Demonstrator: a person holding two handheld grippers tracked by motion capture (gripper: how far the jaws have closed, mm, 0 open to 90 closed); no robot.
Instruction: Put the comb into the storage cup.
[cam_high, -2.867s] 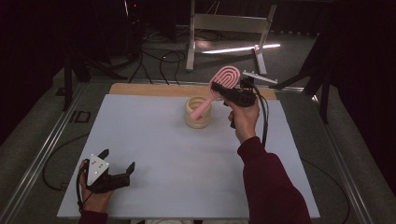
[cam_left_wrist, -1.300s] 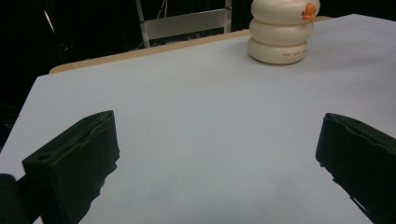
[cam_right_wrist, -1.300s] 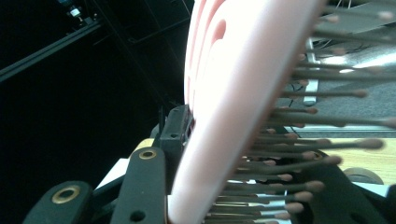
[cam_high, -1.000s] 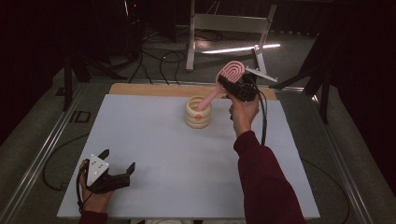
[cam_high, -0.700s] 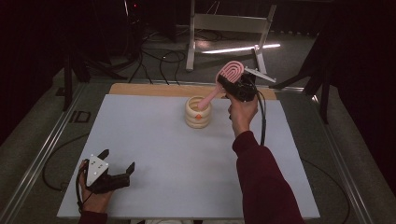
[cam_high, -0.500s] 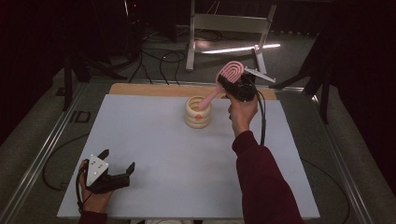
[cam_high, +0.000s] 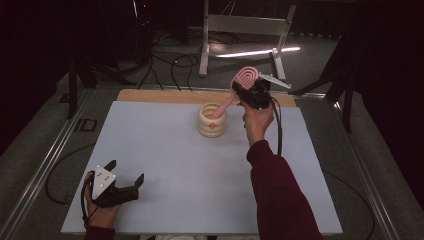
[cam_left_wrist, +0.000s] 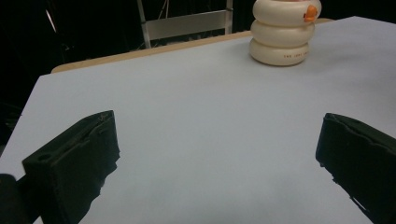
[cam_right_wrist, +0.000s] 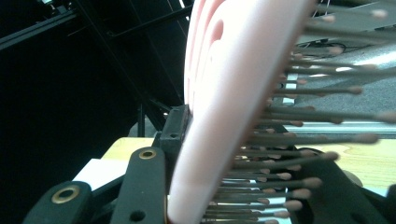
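My right gripper (cam_high: 246, 91) is raised above the table's far side, shut on a pink hairbrush (cam_high: 247, 76). The brush slants down to the left, and its handle end (cam_high: 220, 111) lies at the mouth of a cream ribbed cup (cam_high: 211, 122) with an orange mark. How deep the handle sits I cannot tell. In the right gripper view the brush head (cam_right_wrist: 219, 93) and its bristles stand between the black jaws. My left gripper (cam_high: 125, 171) rests at the table's near left corner, jaws wide apart and nothing between them (cam_left_wrist: 212, 154). The cup (cam_left_wrist: 280, 32) stands far ahead of it.
The pale blue table top (cam_high: 165, 165) has a wooden strip (cam_high: 150, 95) along its far edge. Metal rails run down both sides. Behind the table a metal stand (cam_high: 245, 30) and cables lie on the dark floor.
Since the oldest frame the brush has tipped and shifted slightly left, bringing its handle end down to the cup's mouth. Over the last second it has barely moved. The left gripper has stayed still.
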